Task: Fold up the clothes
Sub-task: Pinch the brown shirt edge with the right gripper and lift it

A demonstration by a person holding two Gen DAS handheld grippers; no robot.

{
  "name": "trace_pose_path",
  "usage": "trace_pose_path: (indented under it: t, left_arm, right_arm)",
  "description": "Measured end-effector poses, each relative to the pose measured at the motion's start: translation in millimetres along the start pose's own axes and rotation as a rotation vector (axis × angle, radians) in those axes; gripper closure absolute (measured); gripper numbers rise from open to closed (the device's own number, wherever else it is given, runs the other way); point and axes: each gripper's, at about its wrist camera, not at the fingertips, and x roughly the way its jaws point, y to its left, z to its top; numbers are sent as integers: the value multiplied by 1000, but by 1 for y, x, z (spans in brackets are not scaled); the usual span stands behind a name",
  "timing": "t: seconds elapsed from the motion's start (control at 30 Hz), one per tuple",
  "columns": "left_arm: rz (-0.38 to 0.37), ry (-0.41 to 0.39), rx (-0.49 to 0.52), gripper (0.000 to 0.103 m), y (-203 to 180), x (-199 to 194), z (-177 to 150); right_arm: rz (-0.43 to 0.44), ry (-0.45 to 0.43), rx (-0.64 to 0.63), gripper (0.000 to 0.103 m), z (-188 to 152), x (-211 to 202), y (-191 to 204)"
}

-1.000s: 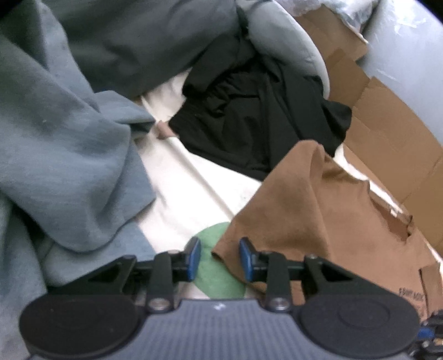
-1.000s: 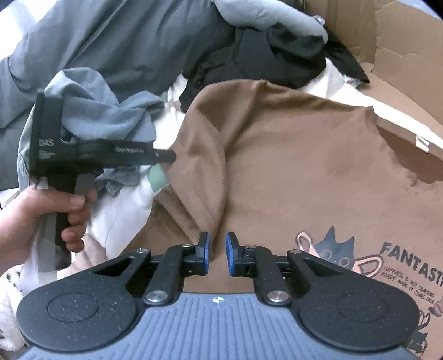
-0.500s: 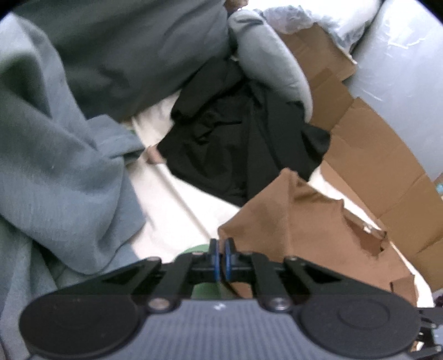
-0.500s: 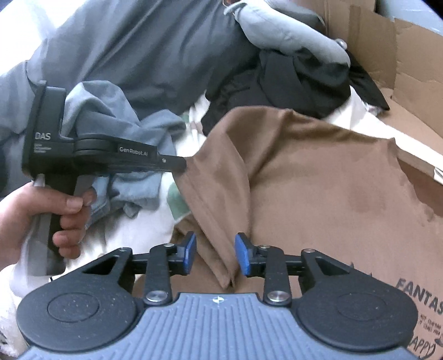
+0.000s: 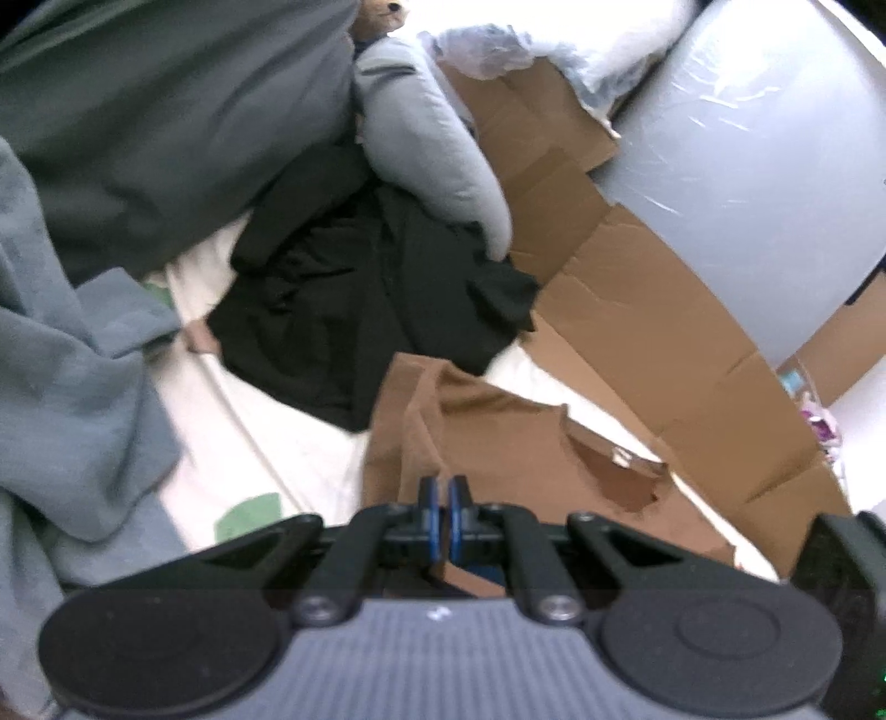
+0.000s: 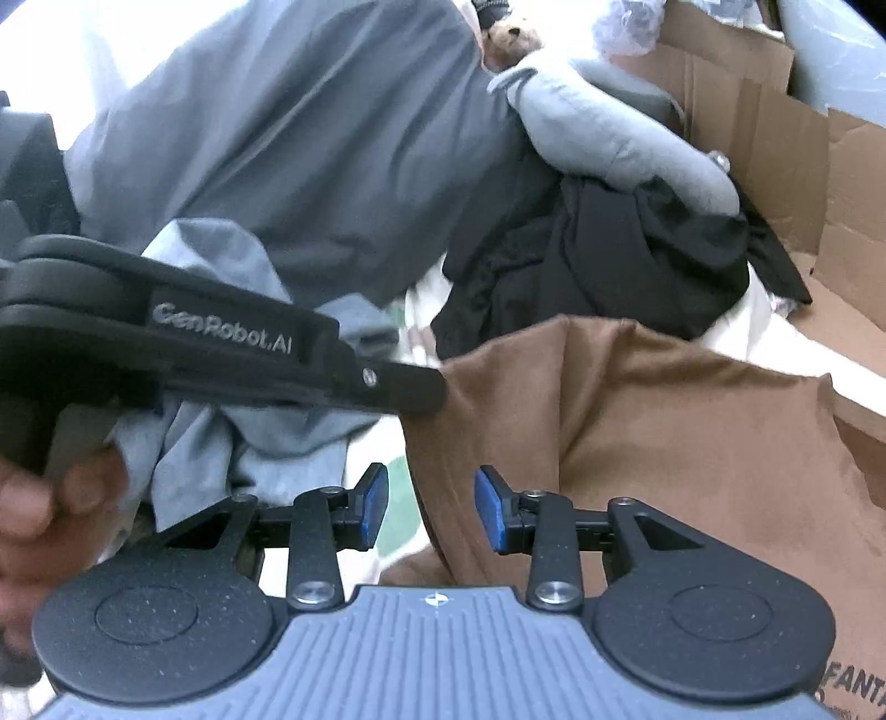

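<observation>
— White bedding (image 5: 266, 437) covers the bed under everything. What sits nearest on it?

— The brown T-shirt (image 6: 664, 443), spread over the bedding. Take it as the landmark. The left claw (image 5: 443, 512) is clenched on a raised fold at the shirt's edge, blue pads pressed together with brown cloth pinched between them.

— And the other one?

— The right claw (image 6: 429, 507) hangs over the shirt's near edge, released; its blue pads (image 6: 490, 512) stand apart and a ridge of the brown cloth runs up between them without either pad pressing on it. A hand (image 6: 39, 498) to the left of the shirt grips the handle of the left claw, whose black arm reaches across to the shirt's corner.

— What lies beside the shirt?

— Left of it, a rumpled blue-grey garment (image 5: 61, 387). Just behind it, touching its far edge, a heap of black clothing (image 5: 360, 299). Behind that, a big dark grey cover (image 6: 310, 144) and a pale grey stuffed shape (image 6: 620, 144) resting on the black heap.

— Further still?

— Flattened cardboard (image 5: 664, 332) runs along the right of the shirt. A small brown plush toy (image 6: 512, 39) sits farthest back.
</observation>
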Motion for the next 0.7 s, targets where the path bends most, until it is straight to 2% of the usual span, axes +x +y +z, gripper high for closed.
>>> trace_pose_path:
  t: [0.07,0.13,0.23,0.27,0.33,0.47,0.6,0.7]
  left_arm:
    - [-18,7,0,99,-5,0,1]
    - [-41,6,3,99,-10,-1,3]
    - [-83,-11,13,99,-19,-3,7]
    - [-100,-21,19,98,-22,-4,9]
    - [-114,-26,33,98,-28,-4,13]
    - [-106,-20,67,91,-34,-2,23]
    - [-51,-7,122,82,-32,10,39]
    - [-3,21,150,81,-28,26,49]
  right_arm:
    - [-16,-29,16,60,2,0,-1]
    - [-25,-61,38,54,3,0,-4]
    - [-32,-89,41,55,3,1,-7]
    - [-32,-94,37,59,3,1,-7]
    - [-36,-93,39,101,2,1,-10]
    - [-64,-93,56,101,0,-5,-24]
    - [-62,-68,67,101,-3,-10,-37]
    - [-51,-49,79,101,-5,-11,-46]
